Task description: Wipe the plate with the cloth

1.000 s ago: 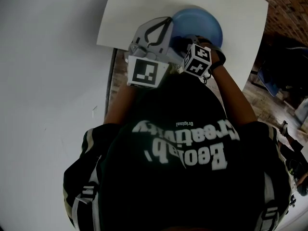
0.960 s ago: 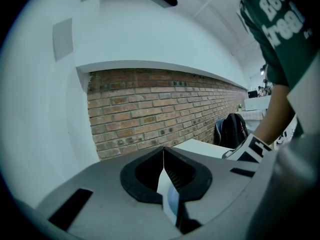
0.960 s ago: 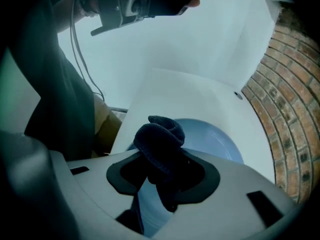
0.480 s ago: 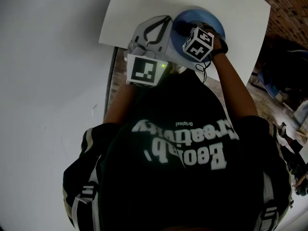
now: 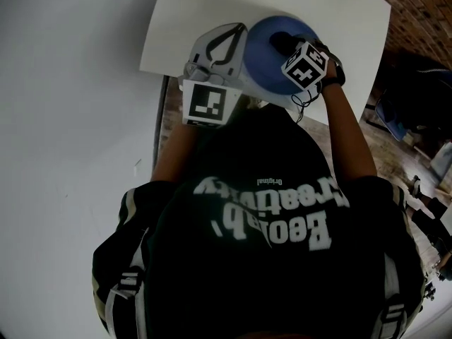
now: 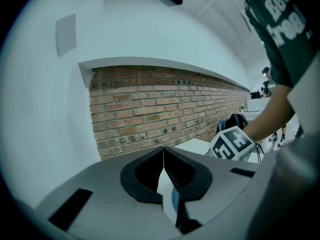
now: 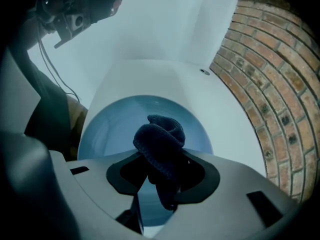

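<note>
- The right gripper sits low in the middle of its own view, its jaws clamped on a dark knitted cloth that bunches up above them.
- Behind the cloth is a round blue plate. The bunch lies over the plate's middle, but contact cannot be confirmed.
- The left gripper has its jaws nearly together, pinching the thin rim of the plate, which shows there as a pale sliver edged with blue.
- In the head view the plate is at upper centre, with the left gripper on its left edge and the right gripper's marker cube over its right side.
- The plate rests on a white table in the top part of the frame.
- A brick wall runs down the right side of the right gripper view.
</note>
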